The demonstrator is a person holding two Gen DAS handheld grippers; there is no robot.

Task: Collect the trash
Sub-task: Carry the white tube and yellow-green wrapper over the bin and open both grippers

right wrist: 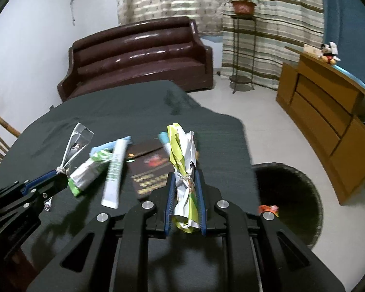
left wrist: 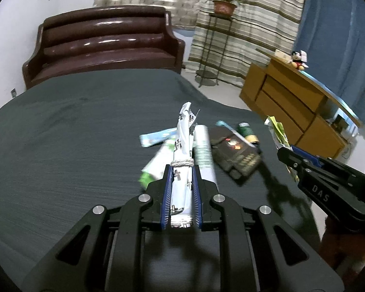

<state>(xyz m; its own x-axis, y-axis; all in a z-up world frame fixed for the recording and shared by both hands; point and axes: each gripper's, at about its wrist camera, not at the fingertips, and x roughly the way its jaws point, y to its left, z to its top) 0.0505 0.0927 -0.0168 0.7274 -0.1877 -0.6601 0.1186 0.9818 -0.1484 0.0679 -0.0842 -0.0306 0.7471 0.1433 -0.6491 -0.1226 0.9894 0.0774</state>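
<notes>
My left gripper (left wrist: 181, 170) is shut on a white printed wrapper (left wrist: 182, 141) tied with string, held above the dark table (left wrist: 60, 133). It also shows in the right wrist view (right wrist: 58, 177) with the wrapper (right wrist: 76, 141). My right gripper (right wrist: 185, 177) is shut on a green and white wrapper (right wrist: 182, 150) tied with string; it shows at the right of the left wrist view (left wrist: 286, 152). A white tube (right wrist: 113, 172), a green and white packet (right wrist: 90, 170) and a dark booklet (right wrist: 148, 168) lie on the table.
A dark round bin (right wrist: 287, 194) with an orange scrap (right wrist: 269, 208) stands on the floor right of the table. A brown sofa (right wrist: 138, 56) is behind the table. A wooden cabinet (right wrist: 328, 126) and a plant stand (right wrist: 243, 48) are at the right.
</notes>
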